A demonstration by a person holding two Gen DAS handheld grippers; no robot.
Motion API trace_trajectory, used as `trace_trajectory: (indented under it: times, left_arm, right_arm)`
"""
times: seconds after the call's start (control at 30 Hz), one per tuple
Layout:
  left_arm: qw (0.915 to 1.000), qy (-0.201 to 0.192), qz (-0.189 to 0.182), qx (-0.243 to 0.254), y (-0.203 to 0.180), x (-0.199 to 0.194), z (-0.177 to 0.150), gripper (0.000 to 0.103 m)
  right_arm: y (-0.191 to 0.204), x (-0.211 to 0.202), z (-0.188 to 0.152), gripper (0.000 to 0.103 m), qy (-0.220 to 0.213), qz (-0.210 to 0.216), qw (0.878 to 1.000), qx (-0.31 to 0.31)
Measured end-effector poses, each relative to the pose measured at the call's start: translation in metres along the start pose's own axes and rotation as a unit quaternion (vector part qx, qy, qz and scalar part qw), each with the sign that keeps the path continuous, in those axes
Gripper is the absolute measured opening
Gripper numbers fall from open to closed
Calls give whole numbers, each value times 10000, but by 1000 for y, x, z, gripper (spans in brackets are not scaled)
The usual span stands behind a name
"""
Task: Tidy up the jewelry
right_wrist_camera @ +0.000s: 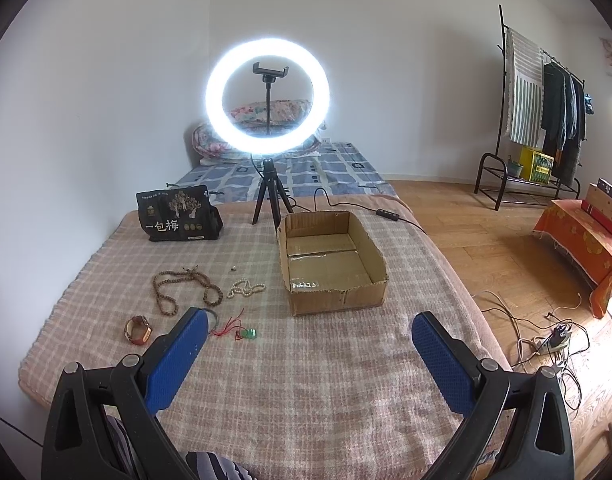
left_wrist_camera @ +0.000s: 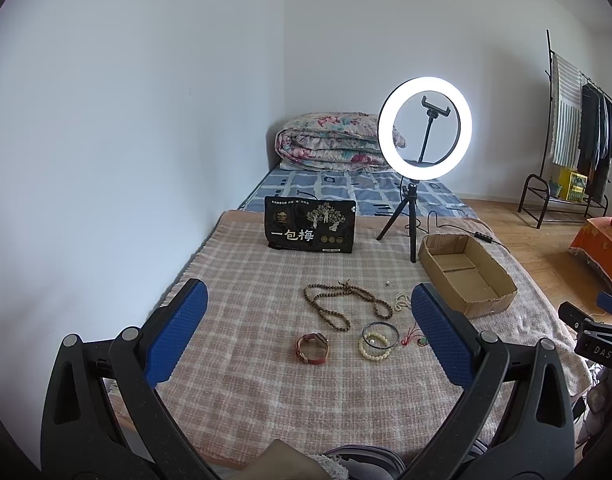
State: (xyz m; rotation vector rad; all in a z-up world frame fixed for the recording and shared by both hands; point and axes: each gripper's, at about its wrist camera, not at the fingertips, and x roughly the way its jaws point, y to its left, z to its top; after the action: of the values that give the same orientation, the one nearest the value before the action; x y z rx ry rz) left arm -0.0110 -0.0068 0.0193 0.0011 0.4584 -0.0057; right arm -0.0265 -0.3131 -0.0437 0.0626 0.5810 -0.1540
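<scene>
Jewelry lies on a plaid blanket (left_wrist_camera: 233, 280): a long brown bead necklace (left_wrist_camera: 338, 304), a red wristband (left_wrist_camera: 312, 349), a cream bead bracelet inside a dark bangle (left_wrist_camera: 380, 340), a small white bead string (left_wrist_camera: 402, 302) and a red cord with a green pendant (right_wrist_camera: 241, 330). An empty cardboard box (left_wrist_camera: 468, 276) stands to their right, also in the right wrist view (right_wrist_camera: 330, 260). My left gripper (left_wrist_camera: 310, 332) is open above the jewelry, holding nothing. My right gripper (right_wrist_camera: 310, 356) is open and empty over the blanket in front of the box.
A lit ring light on a tripod (left_wrist_camera: 424, 132) stands behind the box with its cable trailing right. A black snack bag (left_wrist_camera: 310, 226) stands at the back. A folded quilt (left_wrist_camera: 330, 142) lies at the bed's far end. A clothes rack (right_wrist_camera: 546, 112) and floor cables (right_wrist_camera: 546, 340) are on the right.
</scene>
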Motion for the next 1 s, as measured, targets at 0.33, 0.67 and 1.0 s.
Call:
trace_trajectory:
  times: [0.33, 0.67, 1.0]
  left_arm:
    - [10000, 11, -4, -5, -1, 0, 0, 103]
    - [9997, 189, 175, -57, 9, 16, -6, 103]
    - [9982, 541, 246, 6, 42, 64, -25, 103]
  right_arm:
    - [0, 2, -1, 103, 30, -9, 10000, -4]
    - [0, 13, -1, 103, 135, 5, 9999, -34]
    - [12, 44, 5, 103, 233, 251, 9988, -348]
